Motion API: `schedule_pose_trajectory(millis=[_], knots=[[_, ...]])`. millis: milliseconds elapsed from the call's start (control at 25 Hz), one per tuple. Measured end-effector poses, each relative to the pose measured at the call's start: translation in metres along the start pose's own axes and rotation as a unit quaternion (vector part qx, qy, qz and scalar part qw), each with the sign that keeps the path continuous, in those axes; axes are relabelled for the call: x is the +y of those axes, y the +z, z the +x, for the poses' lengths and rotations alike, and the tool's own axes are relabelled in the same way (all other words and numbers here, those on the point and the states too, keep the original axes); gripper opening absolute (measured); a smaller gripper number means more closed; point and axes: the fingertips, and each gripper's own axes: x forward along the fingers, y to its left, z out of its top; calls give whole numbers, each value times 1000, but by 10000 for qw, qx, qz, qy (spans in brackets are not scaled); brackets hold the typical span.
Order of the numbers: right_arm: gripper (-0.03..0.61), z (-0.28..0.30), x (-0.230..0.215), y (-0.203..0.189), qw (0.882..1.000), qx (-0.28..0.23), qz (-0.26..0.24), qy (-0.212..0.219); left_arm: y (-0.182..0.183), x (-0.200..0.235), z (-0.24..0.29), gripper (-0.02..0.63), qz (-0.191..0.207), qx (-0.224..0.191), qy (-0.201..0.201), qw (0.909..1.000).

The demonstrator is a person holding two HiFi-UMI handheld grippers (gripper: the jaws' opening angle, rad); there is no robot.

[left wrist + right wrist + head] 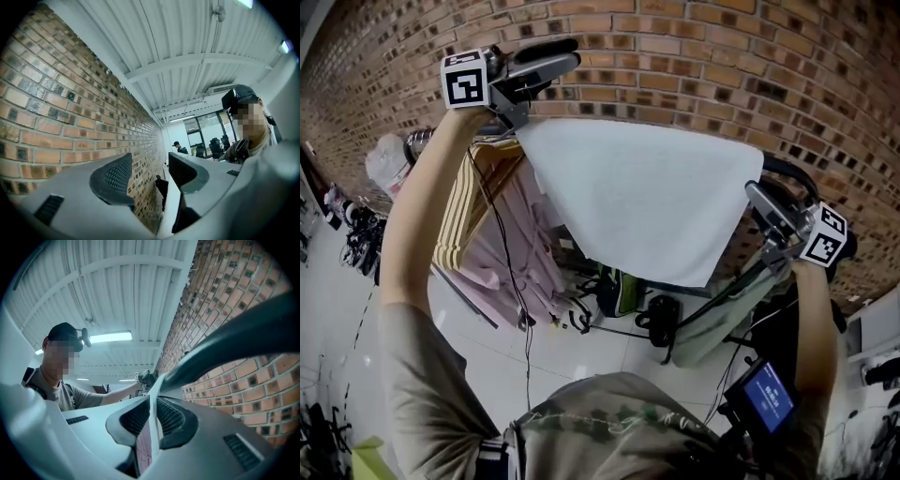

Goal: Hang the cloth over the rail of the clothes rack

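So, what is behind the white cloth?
Around the white cloth show brick wall, pink garments at left, a green item below. Most of the rail behind it is covered.

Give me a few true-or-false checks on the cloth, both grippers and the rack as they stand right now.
1. The right gripper is clamped on an edge of the white cloth. True.
2. The left gripper has its jaws pressed together. False: they stand apart, and the brick wall shows through the gap.
3. The white cloth lies crumpled on the floor. False: it is spread out up high, between the two grippers, in front of the brick wall.
4. Other clothes hang to the left of the cloth. True: a striped garment and pink garments hang there.
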Motion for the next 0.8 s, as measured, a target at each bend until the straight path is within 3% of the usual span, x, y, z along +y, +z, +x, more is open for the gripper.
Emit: schedule_pose_trajectory(millis=[120, 200, 280, 680, 800], knots=[[25, 0, -5, 4, 10000, -56, -26, -27, 9, -13, 0, 259, -89, -265, -29, 9996], [81, 2, -1, 4, 9999, -42, -127, 28, 13, -30, -4, 259, -147, -496, -197, 9985], [81, 3, 1, 0, 9996, 50, -261, 1, 6, -49, -9, 258, -171, -630, -358, 9972], [81, -7, -5, -4, 9988, 232, -389, -169, -73, -117, -26, 258, -181, 66, -453, 9988], [81, -8, -4, -6, 9990, 203, -365, -159, -89, -134, -41, 258, -482, -64, -544, 9973]])
